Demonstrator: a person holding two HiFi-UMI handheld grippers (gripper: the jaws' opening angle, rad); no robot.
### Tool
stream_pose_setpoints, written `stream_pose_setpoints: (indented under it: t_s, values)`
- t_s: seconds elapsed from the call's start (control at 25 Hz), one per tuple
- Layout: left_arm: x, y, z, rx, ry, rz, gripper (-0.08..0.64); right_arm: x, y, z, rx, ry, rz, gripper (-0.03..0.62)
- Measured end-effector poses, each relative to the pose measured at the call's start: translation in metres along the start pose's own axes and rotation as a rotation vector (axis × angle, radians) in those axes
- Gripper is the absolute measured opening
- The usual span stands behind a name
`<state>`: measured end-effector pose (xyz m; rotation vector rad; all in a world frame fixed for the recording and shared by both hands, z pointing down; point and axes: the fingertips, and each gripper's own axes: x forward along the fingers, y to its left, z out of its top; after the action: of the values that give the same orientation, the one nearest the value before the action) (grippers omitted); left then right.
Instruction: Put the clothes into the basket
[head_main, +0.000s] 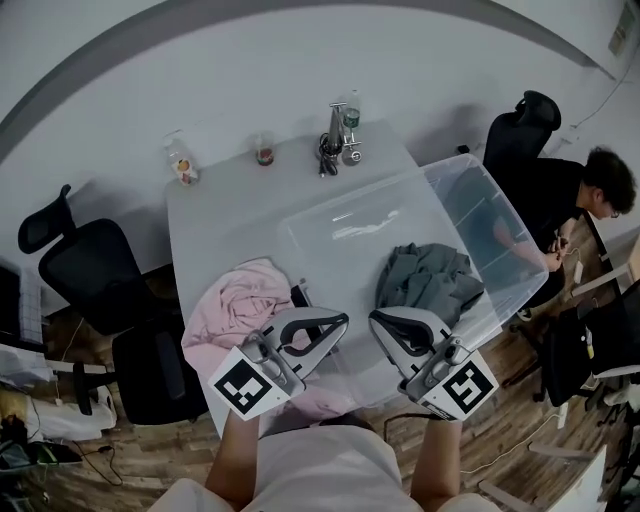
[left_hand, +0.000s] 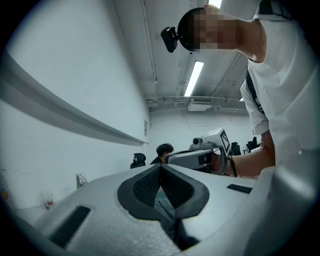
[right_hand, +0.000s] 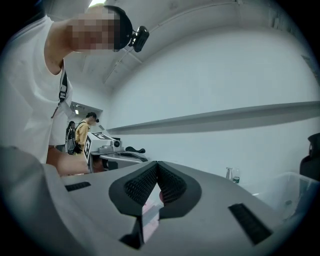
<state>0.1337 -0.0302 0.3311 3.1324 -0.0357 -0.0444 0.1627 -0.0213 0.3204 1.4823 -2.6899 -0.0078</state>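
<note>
My left gripper (left_hand: 160, 169) has its jaws closed, the tips meeting; grey cloth shows through the slit below them. My right gripper (right_hand: 157, 165) is likewise closed at the tips, with pink cloth showing through its slit. Both grippers point level, tips near each other, over the near edge of the tabletop (head_main: 230, 220). The pink clothes (head_main: 245, 300) lie heaped on the tabletop. The grey clothes (head_main: 430, 278) rest at the near rim of the clear basket (head_main: 455, 180).
</note>
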Motion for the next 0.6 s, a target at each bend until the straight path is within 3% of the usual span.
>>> stream_pose_setpoints:
  t_s: [0.28, 0.6]
  values:
    - [-0.078, 0.017, -0.006, 0.003, 0.006, 0.126, 0.005, 0.053, 0.054, 0.008, -0.032, -0.003, 0.125, 0.006]
    - [-0.156, 0.034, -0.008, 0.036, 0.019, 0.285, 0.005, 0.106, 0.11, -0.004, -0.084, 0.085, 0.24, 0.008]
